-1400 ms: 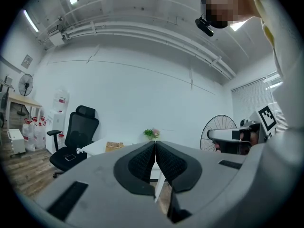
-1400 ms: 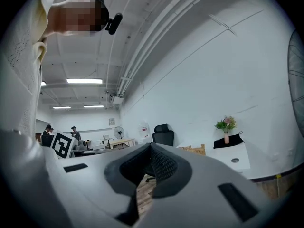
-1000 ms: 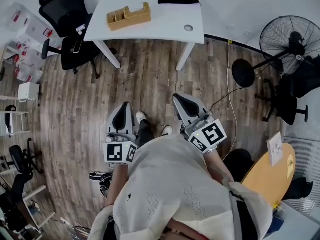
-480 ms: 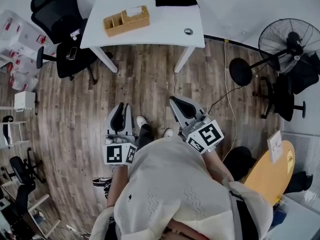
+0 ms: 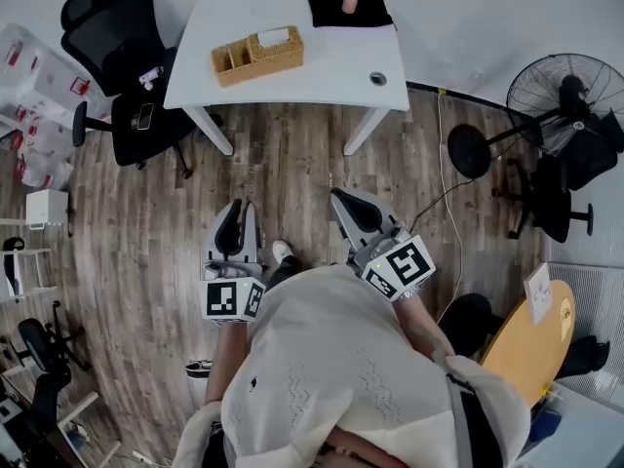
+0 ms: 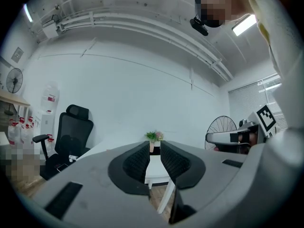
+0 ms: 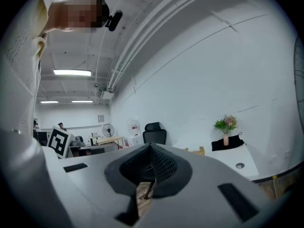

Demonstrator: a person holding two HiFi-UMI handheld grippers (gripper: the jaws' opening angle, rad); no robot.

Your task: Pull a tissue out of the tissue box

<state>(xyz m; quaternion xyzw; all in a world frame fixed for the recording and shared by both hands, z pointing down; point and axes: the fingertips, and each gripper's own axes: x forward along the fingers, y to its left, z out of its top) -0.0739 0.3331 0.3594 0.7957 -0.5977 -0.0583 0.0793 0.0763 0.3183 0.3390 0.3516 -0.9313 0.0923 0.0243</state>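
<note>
Approach phase. Tissue box (image 5: 275, 47) sat on worktop (image 5: 331, 61), well ahead of my fingers. L gripper (image 6: 152, 158) stood slightly apart, R gripper (image 7: 151, 160) closed tip-to-tip, both empty. Best, I judged: close in, pinch only the tissue (image 5: 274, 36).

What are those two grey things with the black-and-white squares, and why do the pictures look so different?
A person stands on a wooden floor and holds a tool in each hand: the left hand-held gripper and the right hand-held gripper. The squares are on marker cubes that belong to these tools.

The head view comes from a camera on the person's head, looking down. The other two pictures come from a camera riding on each tool, looking along its jaws.

The left jaws stand a little apart and the right ones are together. Neither holds anything.

Ahead is a white table. On it are a wicker tissue box with a tissue on top, and a flower vase on a black cloth.
</note>
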